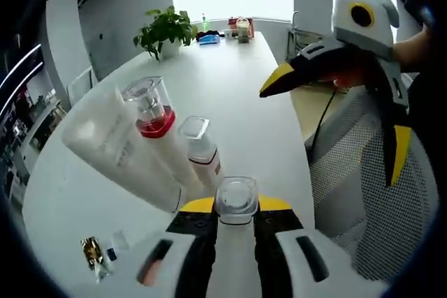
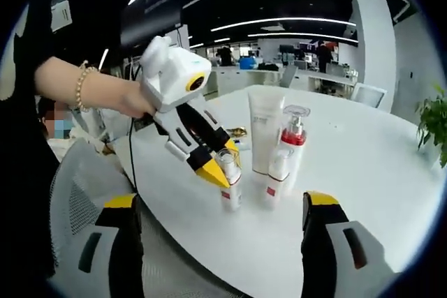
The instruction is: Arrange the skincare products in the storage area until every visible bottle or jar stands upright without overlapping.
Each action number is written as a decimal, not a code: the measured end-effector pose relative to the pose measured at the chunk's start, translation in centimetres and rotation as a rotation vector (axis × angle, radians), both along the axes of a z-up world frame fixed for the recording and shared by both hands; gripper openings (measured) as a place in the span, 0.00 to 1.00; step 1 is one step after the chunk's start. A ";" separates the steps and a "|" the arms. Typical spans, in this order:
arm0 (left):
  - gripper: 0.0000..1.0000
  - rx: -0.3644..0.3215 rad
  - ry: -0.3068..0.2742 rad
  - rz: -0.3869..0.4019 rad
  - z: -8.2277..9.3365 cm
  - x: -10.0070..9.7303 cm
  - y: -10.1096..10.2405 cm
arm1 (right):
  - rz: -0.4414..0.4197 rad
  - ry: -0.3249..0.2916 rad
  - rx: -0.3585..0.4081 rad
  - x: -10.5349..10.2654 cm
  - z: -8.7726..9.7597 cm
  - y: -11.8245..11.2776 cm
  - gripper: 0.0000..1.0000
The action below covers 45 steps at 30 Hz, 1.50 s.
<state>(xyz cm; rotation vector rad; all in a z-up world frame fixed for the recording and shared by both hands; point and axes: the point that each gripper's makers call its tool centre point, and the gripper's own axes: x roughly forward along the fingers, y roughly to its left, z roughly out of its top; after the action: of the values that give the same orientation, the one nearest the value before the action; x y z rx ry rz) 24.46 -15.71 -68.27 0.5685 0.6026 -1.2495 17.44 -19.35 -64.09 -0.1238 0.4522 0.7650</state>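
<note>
On the round white table (image 1: 237,88) stand a white tube (image 1: 119,148), a pump bottle (image 1: 150,109) with a red collar and clear cap, and a small white bottle (image 1: 200,146). My left gripper (image 1: 236,207) is shut on a second small clear-capped bottle (image 1: 236,197). In the right gripper view that held bottle (image 2: 229,181) stands upright on the table in the left gripper (image 2: 220,162), beside the small bottle (image 2: 278,172), pump bottle (image 2: 293,137) and tube (image 2: 265,127). My right gripper (image 2: 221,200) is open, jaws wide apart, short of the bottles. It hovers off the table's edge (image 1: 335,123).
A potted plant (image 1: 166,29) and some small items (image 1: 237,29) sit at the table's far end. A small gold-wrapped item (image 1: 91,249) lies near the tube. A mesh chair (image 1: 377,193) stands beside the table edge. A hand with a bracelet (image 2: 84,85) holds the left gripper.
</note>
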 end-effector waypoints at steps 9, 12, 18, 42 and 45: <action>0.25 0.013 -0.033 -0.006 0.3 2.0 -1.1 | -0.036 0.007 0.021 0.2 0.1 -0.5 0.94; 0.25 0.010 -0.032 -0.010 0.3 2.7 -1.4 | -0.049 0.011 0.031 0.3 0.2 -0.6 0.94; 0.25 -0.014 -0.017 -0.003 0.2 3.3 -2.1 | -0.059 0.018 0.036 0.2 0.3 -0.7 0.94; 0.25 -0.046 0.004 -0.008 0.1 3.8 -2.8 | -0.097 0.035 0.088 0.6 0.6 -1.1 0.94; 0.25 -0.048 0.003 -0.006 0.1 3.8 -2.8 | -0.097 0.036 0.088 0.6 0.6 -1.1 0.94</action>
<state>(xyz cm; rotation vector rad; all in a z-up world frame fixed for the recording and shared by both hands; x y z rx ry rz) 28.25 -18.55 -68.16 0.5283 0.5726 -1.2672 18.02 -20.47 -63.48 -0.0060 0.4543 0.6918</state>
